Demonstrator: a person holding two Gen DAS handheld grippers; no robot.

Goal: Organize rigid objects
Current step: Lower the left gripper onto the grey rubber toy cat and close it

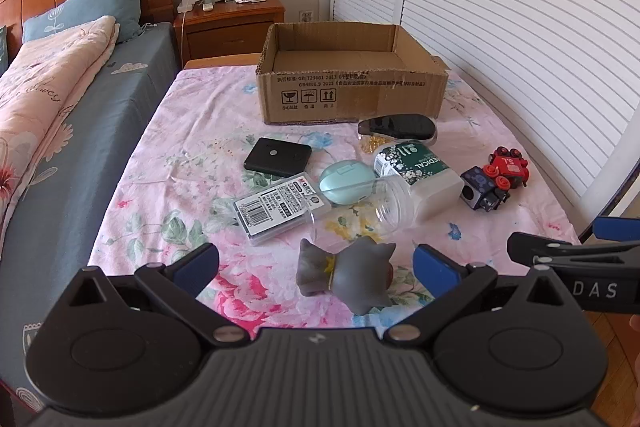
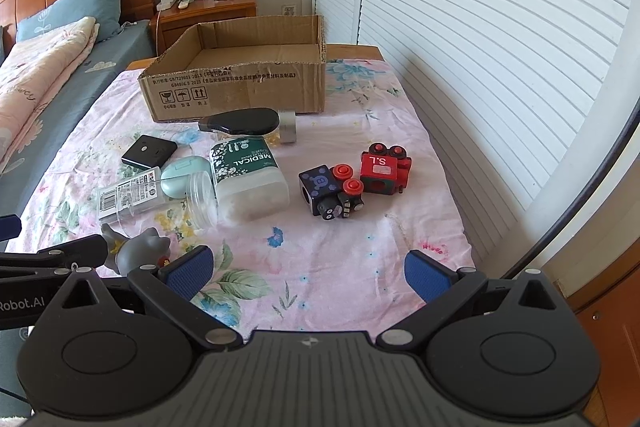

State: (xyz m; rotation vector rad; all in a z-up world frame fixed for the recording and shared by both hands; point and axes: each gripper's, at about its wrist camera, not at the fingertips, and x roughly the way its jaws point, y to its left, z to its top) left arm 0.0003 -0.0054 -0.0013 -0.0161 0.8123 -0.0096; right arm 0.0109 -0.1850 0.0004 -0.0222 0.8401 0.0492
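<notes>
An open cardboard box (image 1: 352, 95) stands at the far end of the flowered table. In front of it lie a black case (image 1: 278, 157), a dark oval lid (image 1: 396, 127), a green "MEDICAL" swab tub (image 1: 416, 175), a clear jar (image 1: 360, 211), a mint case (image 1: 346, 183), a barcoded clear box (image 1: 280, 209), and a red-and-navy toy train (image 2: 354, 183). A grey toy figure (image 1: 348, 273) lies between the fingers of my open left gripper (image 1: 316, 265). My right gripper (image 2: 308, 273) is open and empty above bare cloth near the table's front edge.
A bed with a pink quilt (image 1: 48, 99) lies to the left. A wooden nightstand (image 1: 232, 23) with a small fan stands behind. White louvred doors (image 1: 520, 27) run along the right side. The right gripper's arm (image 1: 576, 259) shows at the right of the left wrist view.
</notes>
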